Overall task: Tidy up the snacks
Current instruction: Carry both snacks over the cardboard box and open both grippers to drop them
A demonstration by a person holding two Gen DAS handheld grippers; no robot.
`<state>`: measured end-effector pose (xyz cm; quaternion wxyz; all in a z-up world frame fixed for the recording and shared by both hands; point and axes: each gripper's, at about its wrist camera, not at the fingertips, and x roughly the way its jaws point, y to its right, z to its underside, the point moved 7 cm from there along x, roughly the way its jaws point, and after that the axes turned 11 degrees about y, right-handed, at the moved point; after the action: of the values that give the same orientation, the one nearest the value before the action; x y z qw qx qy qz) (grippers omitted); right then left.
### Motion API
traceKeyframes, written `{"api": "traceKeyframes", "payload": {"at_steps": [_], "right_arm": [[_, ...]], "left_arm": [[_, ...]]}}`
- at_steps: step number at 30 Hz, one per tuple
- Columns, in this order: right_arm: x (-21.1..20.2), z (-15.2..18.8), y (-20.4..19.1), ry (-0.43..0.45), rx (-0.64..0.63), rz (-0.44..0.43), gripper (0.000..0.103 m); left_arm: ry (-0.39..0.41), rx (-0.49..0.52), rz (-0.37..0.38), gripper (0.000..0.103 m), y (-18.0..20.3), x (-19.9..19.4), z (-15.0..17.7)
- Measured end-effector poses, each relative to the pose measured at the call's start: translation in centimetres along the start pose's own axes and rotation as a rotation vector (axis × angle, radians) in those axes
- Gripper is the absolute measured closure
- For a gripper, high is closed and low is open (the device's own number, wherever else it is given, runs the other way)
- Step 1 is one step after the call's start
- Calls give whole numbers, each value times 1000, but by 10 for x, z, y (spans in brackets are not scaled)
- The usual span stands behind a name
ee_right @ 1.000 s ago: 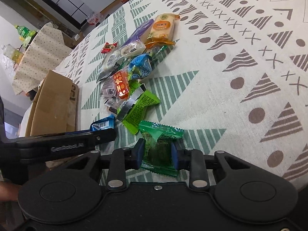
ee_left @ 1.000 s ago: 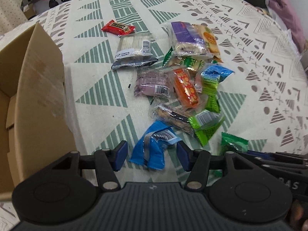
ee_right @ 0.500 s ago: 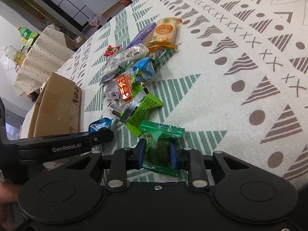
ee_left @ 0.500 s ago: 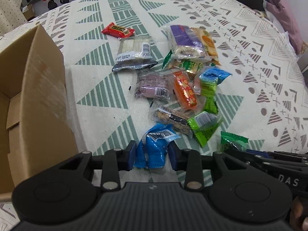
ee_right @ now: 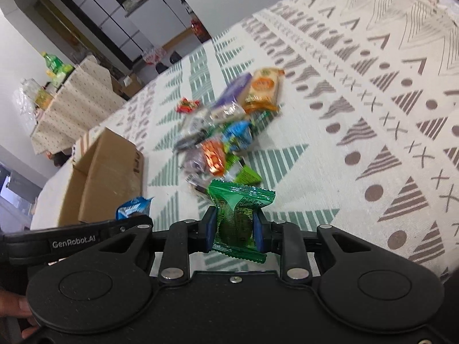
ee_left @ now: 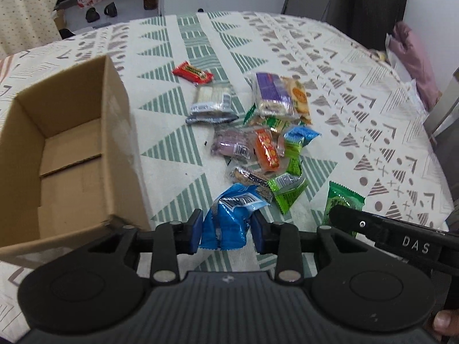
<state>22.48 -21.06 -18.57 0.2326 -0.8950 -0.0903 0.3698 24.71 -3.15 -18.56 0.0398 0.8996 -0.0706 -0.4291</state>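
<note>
Snacks are held by both grippers: left gripper [ee_left: 226, 230] pinches a crinkly blue foil packet [ee_left: 231, 220], right gripper [ee_right: 233, 230] pinches a shiny green wrapper [ee_right: 239, 218]. Brown cardboard box [ee_left: 114, 132], left of both fingers, looks empty; about 10 snacks wait ahead.

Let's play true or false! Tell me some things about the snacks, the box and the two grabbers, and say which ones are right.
1. The left gripper is squeezing a blue packet. True.
2. The right gripper is empty. False: it is shut on a dark green packet.
3. The cardboard box is full of snacks. False: no snacks show inside it.
4. A red packet lies on the tablecloth, apart from the main pile. True.
5. The box has a lid on it. False: its top is open.
</note>
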Motion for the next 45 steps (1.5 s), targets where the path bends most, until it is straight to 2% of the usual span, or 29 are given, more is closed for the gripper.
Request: {"api": "traceKeyframes", "payload": {"at_steps": [8, 18, 36, 45], "right_arm": [[-22, -15, -25, 76, -22, -29, 77], [-36, -26, -70, 128, -62, -84, 77], [-34, -37, -160, 158, -135, -198, 77], [-15, -32, -198, 132, -159, -234, 77]], "left_arm": [[65, -20, -9, 69, -10, -38, -10], [141, -56, -40, 69, -37, -83, -20], [261, -150, -95, 69, -103, -143, -46], [290, -216, -117, 69, -142, -148, -55]]}}
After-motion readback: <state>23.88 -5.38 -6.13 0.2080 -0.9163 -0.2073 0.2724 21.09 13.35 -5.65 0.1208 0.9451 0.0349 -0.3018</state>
